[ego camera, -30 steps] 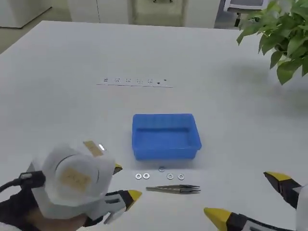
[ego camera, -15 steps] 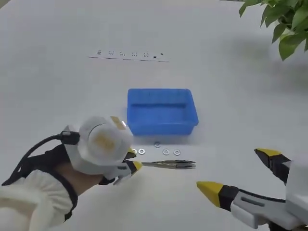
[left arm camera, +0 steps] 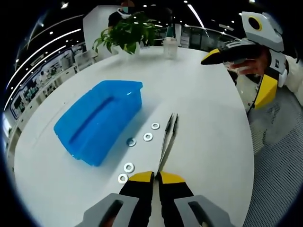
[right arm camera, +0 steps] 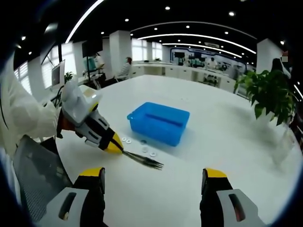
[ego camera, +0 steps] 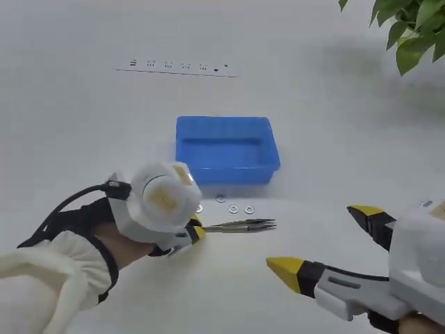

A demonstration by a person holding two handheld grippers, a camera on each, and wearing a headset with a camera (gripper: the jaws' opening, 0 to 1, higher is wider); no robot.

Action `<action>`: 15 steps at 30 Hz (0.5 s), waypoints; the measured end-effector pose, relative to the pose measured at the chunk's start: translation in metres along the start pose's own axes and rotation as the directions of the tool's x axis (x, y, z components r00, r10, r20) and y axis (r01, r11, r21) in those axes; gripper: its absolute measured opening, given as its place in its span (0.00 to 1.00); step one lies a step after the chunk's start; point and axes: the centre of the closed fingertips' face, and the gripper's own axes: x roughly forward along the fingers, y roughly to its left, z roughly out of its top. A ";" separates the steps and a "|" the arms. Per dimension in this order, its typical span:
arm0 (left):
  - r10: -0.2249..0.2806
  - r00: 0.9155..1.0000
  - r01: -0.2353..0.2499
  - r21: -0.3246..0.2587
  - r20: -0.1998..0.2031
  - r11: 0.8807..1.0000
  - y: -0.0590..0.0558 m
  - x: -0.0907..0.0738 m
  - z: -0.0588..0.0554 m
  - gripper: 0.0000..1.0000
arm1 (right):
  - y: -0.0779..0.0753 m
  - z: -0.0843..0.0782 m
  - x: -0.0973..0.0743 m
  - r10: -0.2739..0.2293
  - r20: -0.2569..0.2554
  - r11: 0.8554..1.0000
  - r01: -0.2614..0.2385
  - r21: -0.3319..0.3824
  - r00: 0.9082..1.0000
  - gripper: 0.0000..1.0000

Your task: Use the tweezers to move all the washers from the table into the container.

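Thin metal tweezers (ego camera: 243, 225) lie on the white table just in front of the blue container (ego camera: 226, 174). My left gripper (ego camera: 191, 233) is shut on their handle end, tips pointing right. In the left gripper view the closed jaws (left arm camera: 155, 177) pinch the tweezers (left arm camera: 168, 137). Several small washers (ego camera: 233, 209) lie in a row between tweezers and container, also seen as washers (left arm camera: 148, 136) beside the container (left arm camera: 118, 132). My right gripper (ego camera: 321, 240) hovers open at the lower right, with nothing between its jaws (right arm camera: 154, 173). It faces the tweezers (right arm camera: 142, 161) and container (right arm camera: 154, 130).
A green plant (ego camera: 417, 35) overhangs the table's far right. A row of small printed marks (ego camera: 177, 67) lies beyond the container. A clear cup (left arm camera: 170, 47) stands near the plant (left arm camera: 125, 33). People and desks are far behind in the right gripper view.
My left gripper has moved right from beside the tweezers to their handle end and closed on it. The head camera has tilted, shifting the whole scene upward.
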 end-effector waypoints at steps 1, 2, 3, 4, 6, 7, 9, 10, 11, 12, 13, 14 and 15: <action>-0.004 1.000 0.004 0.009 0.002 1.000 -0.002 0.000 0.001 0.00 | 0.001 0.000 0.000 0.003 -0.001 1.000 -0.003 -0.003 1.000 0.83; -0.005 1.000 0.005 0.011 0.004 1.000 -0.002 0.000 0.001 0.00 | 0.002 0.000 0.000 0.004 -0.001 1.000 -0.004 -0.004 1.000 0.82; -0.015 1.000 0.015 0.003 0.007 1.000 -0.004 0.001 0.003 0.00 | 0.004 0.000 0.000 0.007 0.000 1.000 -0.007 -0.006 1.000 0.82; -0.019 1.000 0.019 0.003 0.010 1.000 -0.007 0.000 0.004 0.00 | 0.005 0.001 0.000 0.010 0.001 1.000 -0.010 -0.010 1.000 0.82; -0.019 1.000 0.018 0.019 0.015 1.000 -0.009 -0.002 0.006 0.00 | 0.007 0.001 0.001 0.019 -0.003 1.000 -0.019 -0.016 1.000 0.82; -0.008 1.000 0.007 0.033 0.016 0.999 -0.010 -0.004 0.007 0.00 | 0.008 0.001 0.001 0.025 -0.007 1.000 -0.025 -0.018 1.000 0.81; 0.001 1.000 -0.003 0.046 0.030 0.999 -0.013 -0.011 0.013 0.00 | 0.011 0.001 0.002 0.036 -0.014 0.999 -0.036 -0.027 0.999 0.80; 0.004 0.999 -0.006 0.046 0.046 0.999 -0.013 -0.014 0.016 0.00 | 0.012 0.000 0.002 0.039 -0.019 0.999 -0.040 -0.031 0.999 0.79; 0.005 0.998 -0.008 0.044 0.058 0.999 -0.015 -0.019 0.020 0.00 | 0.012 0.001 0.003 0.042 -0.021 0.999 -0.043 -0.034 0.999 0.79; 0.007 0.998 -0.010 0.047 0.063 0.999 -0.016 -0.023 0.022 0.00 | 0.014 0.002 0.004 0.048 -0.021 0.998 -0.049 -0.039 0.999 0.79; 0.012 0.997 -0.016 0.054 0.071 0.998 -0.018 -0.027 0.025 0.00 | 0.015 0.002 0.004 0.053 -0.021 0.998 -0.054 -0.042 0.998 0.79; 0.012 0.997 -0.016 0.055 0.076 0.998 -0.019 -0.030 0.027 0.00 | 0.017 0.004 0.005 0.059 -0.017 0.997 -0.060 -0.049 0.998 0.78; 0.011 0.997 -0.015 0.059 0.082 0.998 -0.021 -0.035 0.030 0.00 | 0.018 0.006 0.006 0.063 -0.016 0.997 -0.064 -0.053 0.998 0.78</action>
